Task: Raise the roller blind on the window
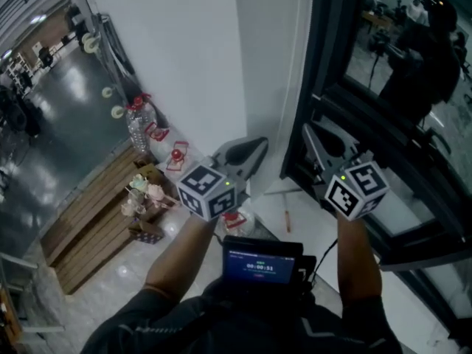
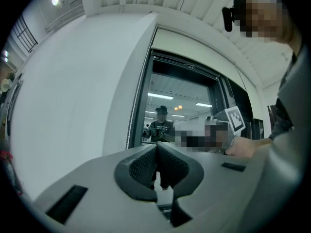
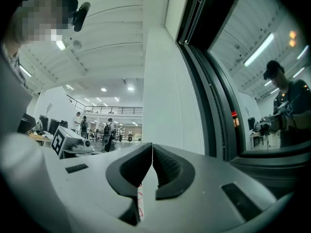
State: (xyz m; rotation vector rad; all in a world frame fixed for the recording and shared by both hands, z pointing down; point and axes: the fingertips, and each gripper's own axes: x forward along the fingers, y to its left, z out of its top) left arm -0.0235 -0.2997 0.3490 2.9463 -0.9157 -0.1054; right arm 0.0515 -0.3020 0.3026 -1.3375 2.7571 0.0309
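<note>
The left hand-held gripper (image 2: pixel 157 148) is closed and empty. The right hand-held gripper (image 3: pixel 152 148) has its tips together too, near the dark window frame (image 3: pixel 210 81).

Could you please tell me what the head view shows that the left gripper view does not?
Only the head view: a clear plastic bottle with a red cap, pale wooden planks on the floor and a small black screen with a blue display. Only the left gripper view: the left gripper seen along its jaws, shut with nothing between them. Both: the white wall, the dark-framed window and the right gripper.
</note>
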